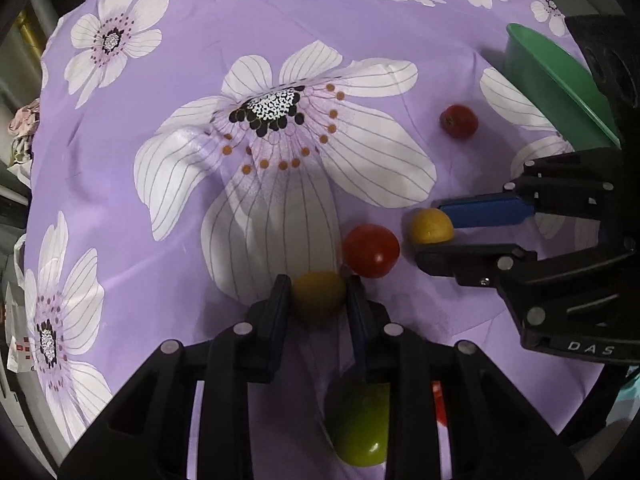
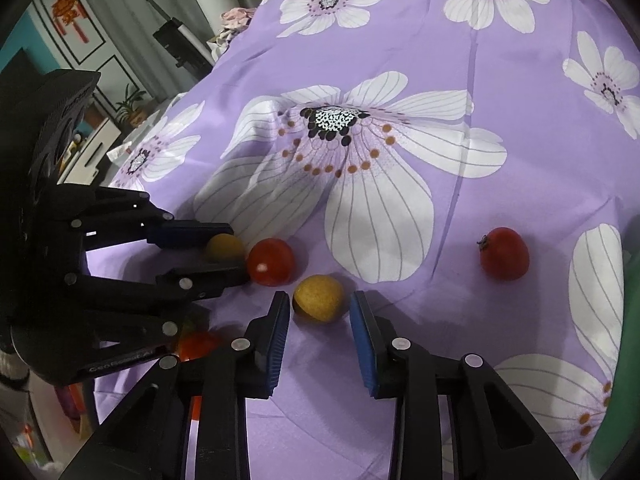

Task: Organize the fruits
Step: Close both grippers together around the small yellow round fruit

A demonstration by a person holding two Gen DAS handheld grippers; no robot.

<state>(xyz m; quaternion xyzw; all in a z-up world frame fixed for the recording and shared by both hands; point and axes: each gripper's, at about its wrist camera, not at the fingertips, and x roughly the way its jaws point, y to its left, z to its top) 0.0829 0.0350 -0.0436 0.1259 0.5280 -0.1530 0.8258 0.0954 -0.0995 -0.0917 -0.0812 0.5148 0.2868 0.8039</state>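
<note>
**Two yellow fruits gripped on either side of one red tomato**

The landmark is the glossy round red tomato (image 1: 371,251) on the cloth. Just left of it, the left gripper (image 1: 318,286) has its jaws pressed onto a dull-yellow round fruit (image 1: 318,298), which almost touches the tomato. The hold sits across the fruit's middle, probably so that it does not roll when lifted. Nearer the camera than the tomato, a green oval fruit (image 1: 362,428) lies under that gripper's frame, untouched.

Just right of the tomato, the right gripper (image 2: 320,297) pinches a speckled yellow round fruit (image 2: 319,299) at the very tips of its fingers. The left wrist view shows a finger against it on each side. Gripping like-coloured fruits together suggests sorting by colour.

Well right of the tomato, a smaller red tomato with a dark stem (image 2: 504,253) waits alone. Beyond it stands a green plastic bowl (image 1: 560,92), the likely destination.

Everything rests on a purple cloth printed with big white flowers (image 2: 500,60), soft and slightly creased, so fruits may settle into its folds. Far left of the tomato, the room shows a framed red picture (image 2: 68,16), a potted plant (image 2: 130,100) and a white cabinet (image 2: 96,144).
</note>
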